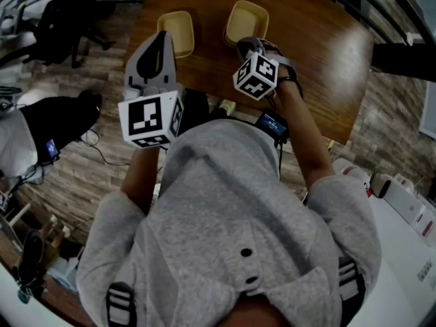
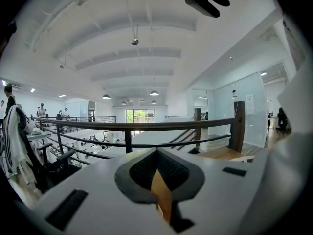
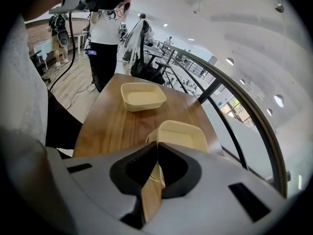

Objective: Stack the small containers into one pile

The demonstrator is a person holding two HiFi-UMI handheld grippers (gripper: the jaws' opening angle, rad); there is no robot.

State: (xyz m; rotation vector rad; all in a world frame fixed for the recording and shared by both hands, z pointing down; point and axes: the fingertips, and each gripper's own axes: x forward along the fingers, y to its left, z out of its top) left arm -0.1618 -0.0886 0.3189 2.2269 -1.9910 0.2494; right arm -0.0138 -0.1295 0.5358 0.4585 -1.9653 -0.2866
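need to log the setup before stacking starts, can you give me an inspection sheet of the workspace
surface: wooden table
job's things: left container and right container, both empty, side by side, unstacked
clutter: small pale item at near table edge, unclear
grippers: left gripper shut, empty; right gripper shut on right container's near rim, it seems
cables: black cable hanging beyond the table
surroundings: plank floor, railing, office chair

Two small containers [image 1: 176,31] [image 1: 246,20], one table [image 1: 327,53]
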